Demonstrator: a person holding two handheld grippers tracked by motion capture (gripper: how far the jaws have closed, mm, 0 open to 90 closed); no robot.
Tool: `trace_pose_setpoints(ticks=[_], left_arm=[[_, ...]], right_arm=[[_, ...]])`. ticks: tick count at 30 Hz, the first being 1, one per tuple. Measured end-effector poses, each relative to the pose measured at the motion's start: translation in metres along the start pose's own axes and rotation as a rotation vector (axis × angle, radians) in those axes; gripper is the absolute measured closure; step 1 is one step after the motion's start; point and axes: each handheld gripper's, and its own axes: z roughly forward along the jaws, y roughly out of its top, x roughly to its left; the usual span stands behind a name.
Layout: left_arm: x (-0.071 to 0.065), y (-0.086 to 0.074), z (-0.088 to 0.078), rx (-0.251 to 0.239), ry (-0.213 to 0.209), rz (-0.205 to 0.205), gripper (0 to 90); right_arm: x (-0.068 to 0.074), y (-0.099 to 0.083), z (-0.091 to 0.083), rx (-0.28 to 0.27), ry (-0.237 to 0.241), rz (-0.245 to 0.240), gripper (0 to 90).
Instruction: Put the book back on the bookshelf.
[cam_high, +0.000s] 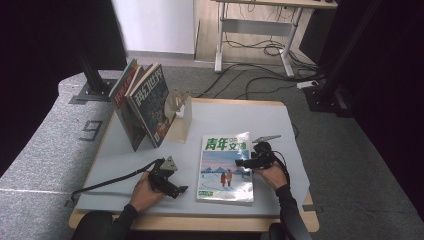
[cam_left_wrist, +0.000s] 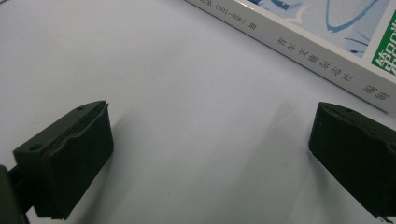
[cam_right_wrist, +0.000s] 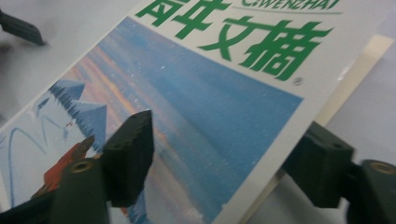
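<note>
Your right gripper (cam_right_wrist: 219, 154) straddles the magazine's (cam_high: 226, 167) right edge, jaws part-open, not yet pinching it. Its spine runs away from you. Your left gripper (cam_left_wrist: 210, 154) rests wide open and empty, just left of it.

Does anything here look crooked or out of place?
One magazine lies flat on the table, apart from the other magazines leaning slanted against the wooden stand. The right gripper straddles its edge, lifting the cover slightly.

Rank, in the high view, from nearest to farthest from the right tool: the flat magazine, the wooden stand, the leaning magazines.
1. Flat blue-and-white magazine, under the right tool.
2. Pale wooden stand, back centre.
3. Leaning row of magazines, back left.
</note>
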Motion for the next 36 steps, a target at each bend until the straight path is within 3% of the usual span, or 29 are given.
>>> trace_pose_setpoints(ticks=[11, 16, 19, 24, 32, 36], left_arm=[[0.000, 0.000, 0.000, 0.000, 0.001, -0.001, 0.0], [0.000, 0.000, 0.000, 0.000, 0.007, -0.001, 0.4], [0.000, 0.000, 0.000, 0.002, 0.013, 0.001, 1.1], [-0.002, -0.001, -0.001, -0.001, 0.039, -0.001, 5.7], [-0.001, 0.000, -0.002, 0.005, 0.030, 0.000, 6.4], [0.005, 0.004, -0.006, 0.029, 0.021, -0.015, 14.2]], right_arm=[[-0.004, 0.018, 0.006, -0.066, 0.001, -0.008, 57.3], [-0.001, 0.022, 0.006, -0.085, -0.018, -0.015, 70.2], [0.006, 0.023, 0.000, -0.123, -0.027, -0.038, 77.8], [0.020, 0.027, -0.007, -0.146, -0.050, -0.082, 82.2], [0.028, 0.030, -0.014, -0.186, -0.033, -0.096, 83.9], [0.032, 0.032, -0.018, -0.216, -0.029, -0.104, 84.1]])
